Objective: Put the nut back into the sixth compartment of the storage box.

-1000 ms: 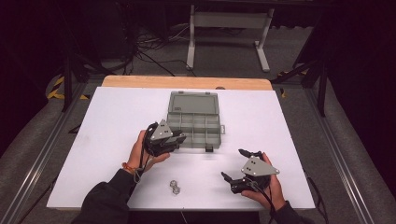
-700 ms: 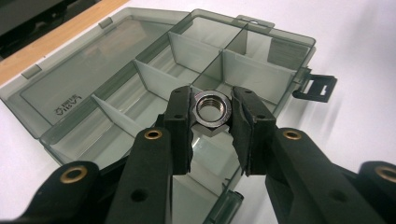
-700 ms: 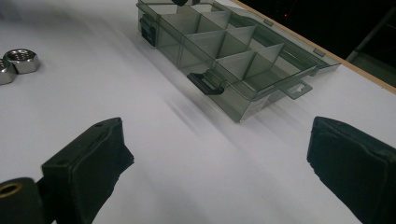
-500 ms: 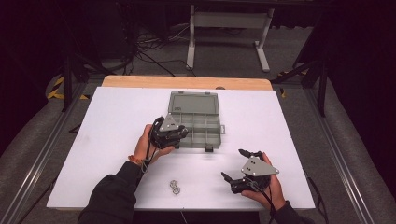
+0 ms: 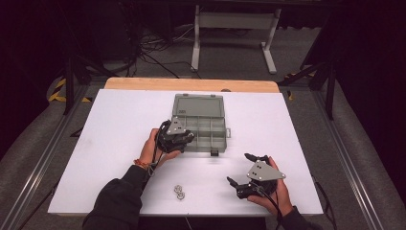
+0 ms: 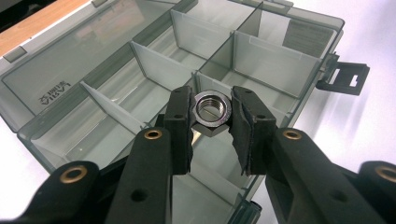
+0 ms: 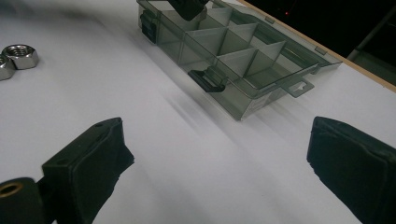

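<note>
On my left I have the left tongs (image 6: 211, 114) clamped on a steel hex nut (image 6: 211, 111), pads pressing its flats, threaded hole facing the camera. In the high view those left tongs (image 5: 178, 139) sit over the near left corner of the grey compartment box (image 5: 206, 103), which lies open in the middle of the white worktop (image 5: 115, 124), its lid folded flat toward the far edge. So the nut is in the air just above the box's dividers, not yet down in a cell. I judge this as the placing step: carry done, release still to come.

As far as I can see, the box's compartments are bare: the left gripper view shows clear plastic floors and dividers with nothing in the cells I can make out, and the right gripper view agrees for the cells on its side. The cell directly under the nut is partly hidden by my tongs, so I can't vouch for that one.

Two more nuts (image 5: 179, 191) wait on the worktop near its front edge, touching each other, well apart from the box. They look like the remaining work.

On my right, the right tongs (image 5: 246, 168) stand wide apart and hold nothing, resting low near the front right of the worktop.
</note>
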Motion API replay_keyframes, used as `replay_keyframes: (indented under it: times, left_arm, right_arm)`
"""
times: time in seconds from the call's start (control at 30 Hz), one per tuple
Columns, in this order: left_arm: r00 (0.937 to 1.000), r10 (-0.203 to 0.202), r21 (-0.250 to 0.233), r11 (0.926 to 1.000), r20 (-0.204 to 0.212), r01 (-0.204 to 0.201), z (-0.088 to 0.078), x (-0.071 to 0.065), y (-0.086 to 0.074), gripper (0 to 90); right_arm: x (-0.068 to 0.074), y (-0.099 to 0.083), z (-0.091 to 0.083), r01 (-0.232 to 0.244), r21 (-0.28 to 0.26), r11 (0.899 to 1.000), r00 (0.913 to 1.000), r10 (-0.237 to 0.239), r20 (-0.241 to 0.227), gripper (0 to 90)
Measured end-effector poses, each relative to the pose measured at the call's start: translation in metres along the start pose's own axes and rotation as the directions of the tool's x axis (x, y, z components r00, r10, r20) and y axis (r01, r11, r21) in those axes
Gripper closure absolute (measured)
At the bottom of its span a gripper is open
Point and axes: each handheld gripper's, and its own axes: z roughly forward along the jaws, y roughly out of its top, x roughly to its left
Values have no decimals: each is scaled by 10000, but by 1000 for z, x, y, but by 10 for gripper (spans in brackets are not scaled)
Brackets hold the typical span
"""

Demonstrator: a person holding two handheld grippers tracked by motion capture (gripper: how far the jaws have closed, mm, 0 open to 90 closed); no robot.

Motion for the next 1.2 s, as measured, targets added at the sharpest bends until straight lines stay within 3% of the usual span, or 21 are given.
replay_keyframes:
  times: [0.2,0.67,0.87,1.2]
  left_arm:
    - [10000,-3,279,9996,-64,5,4,-1,-1,697]
    - [10000,-15,206,9998,27,15,2,-3,0,696]
    - [10000,47,-52,10000,4,-47,-9,-3,2,695]
    - [9976,692,-492,9964,-41,-694,-42,-13,-1,679]
  right_arm:
    - [0,0,0,16,8,10000,10000,-16,4,57]
    - [0,0,0,34,30,10000,10000,-34,20,56]
    - [0,0,-1,40,20,10000,10000,-40,30,56]
    - [1,1,-1,61,23,10000,10000,-61,17,56]
